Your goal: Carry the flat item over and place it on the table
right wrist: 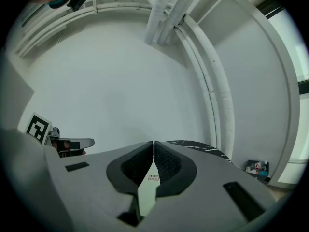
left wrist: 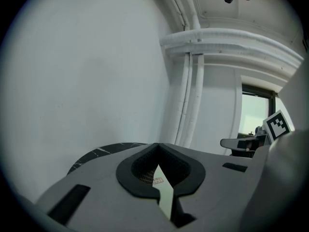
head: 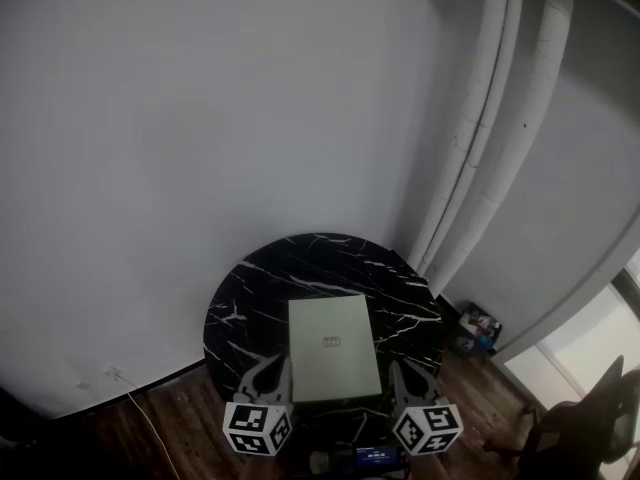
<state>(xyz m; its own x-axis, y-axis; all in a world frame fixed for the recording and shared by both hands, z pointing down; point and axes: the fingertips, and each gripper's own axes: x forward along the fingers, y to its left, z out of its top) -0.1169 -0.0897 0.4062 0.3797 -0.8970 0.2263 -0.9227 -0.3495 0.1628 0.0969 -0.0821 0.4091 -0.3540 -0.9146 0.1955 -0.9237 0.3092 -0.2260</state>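
Lying flat on the round black marble table [head: 250, 288], the pale green flat item [head: 334, 348] sits toward the table's near edge, midway between its left and right edges. Its long sides run from near to far, and a small printed label sits at its middle.

The left gripper [head: 270, 371] is just beside the item's near left corner and the right gripper [head: 403, 376] just beside its near right corner. In the left gripper view the left gripper's [left wrist: 158, 149] two dark pads meet at their tips with nothing clamped between them. The pale item [left wrist: 165, 197] shows only through the gap beneath, label and all. The right gripper view shows the same. The right gripper's [right wrist: 153, 148] pads stand together but for a hairline slit, gripping nothing, with the item [right wrist: 146, 193] seen below through the opening.

Beyond the table's far edge rises a plain white wall [head: 200, 148]. White pipes [head: 470, 148] run down the corner past the table's right edge. The floor [head: 170, 423] is dark wood, with a thin cable [head: 140, 408] trailing across it off the left edge. A small heap of colourful things [head: 478, 328] lies on the floor off the right edge; what they are is unclear. A dark chair [head: 590, 418] stands farther right, by a bright window [head: 570, 368].
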